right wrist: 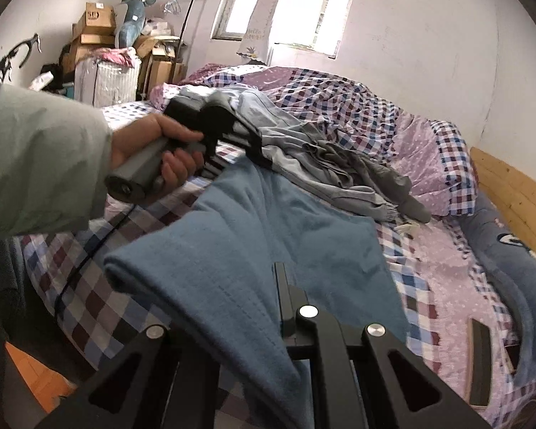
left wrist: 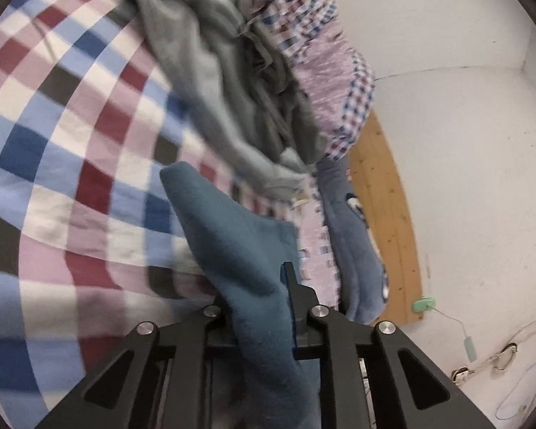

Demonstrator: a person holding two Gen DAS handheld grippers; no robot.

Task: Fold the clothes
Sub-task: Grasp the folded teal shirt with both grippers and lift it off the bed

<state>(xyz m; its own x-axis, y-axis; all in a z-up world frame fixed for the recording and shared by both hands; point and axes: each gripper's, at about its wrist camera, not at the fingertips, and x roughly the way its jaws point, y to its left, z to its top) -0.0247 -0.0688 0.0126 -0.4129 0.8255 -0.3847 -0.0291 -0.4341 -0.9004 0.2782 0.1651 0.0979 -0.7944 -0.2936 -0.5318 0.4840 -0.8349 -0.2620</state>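
Left tongs are clamping a fold of the teal-blue fleece garment. Right tongs are gripping its other end. The garment is hanging stretched between both, above the checked bedspread, near the bed's foot-side edge. A crumpled grey garment is lying beyond, mid-bed.

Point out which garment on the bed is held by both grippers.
The teal-blue garment: it is pinched in the left hand-held gripper and the right hand-held gripper. The grey clothes lie loose in a pile beyond it, ungripped.
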